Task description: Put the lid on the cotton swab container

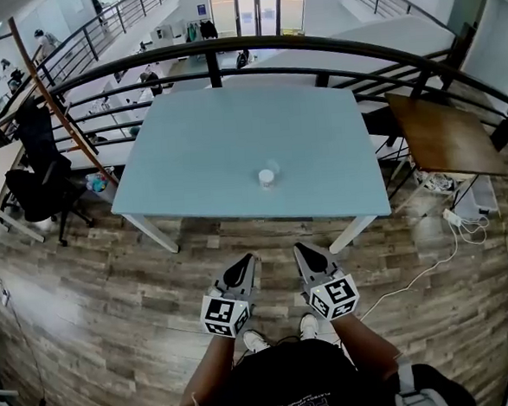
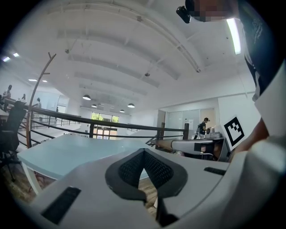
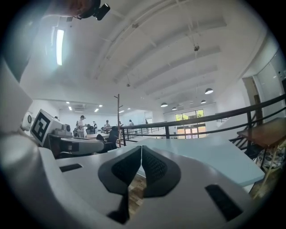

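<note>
Pale-blue table (image 1: 190,150): carries only 1 small cluster, near the middle of its front edge.
Container (image 1: 266,179): small white tub, upright on the table, well apart from both grippers.
Lid (image 1: 273,165): probably the faint clear shape touching the container's far side; too small to be sure.
Left gripper (image 2: 143,153): jaws closed, pad tips meeting, nothing between them; held low over the wood floor (image 1: 112,277), short of the table.
Right gripper (image 3: 141,148): jaws closed tip to tip, empty; beside the left gripper, also short of the table.
Done: nothing that shows; neither gripper touches the lid or container.
Left: judged to be the whole job, that is reach the table, open 1 gripper on the lid, lift it, set it square on the container and press it down, perhaps with the other gripper steadying the tub.
Hard to make out: whether the container is open or already capped, and what it holds.
Hidden: neither gripper view shows the container or lid; both see the tabletop only at a shallow angle.
Cut off: the person's arms below the elbows' near side, at the bottom of the head view.
</note>
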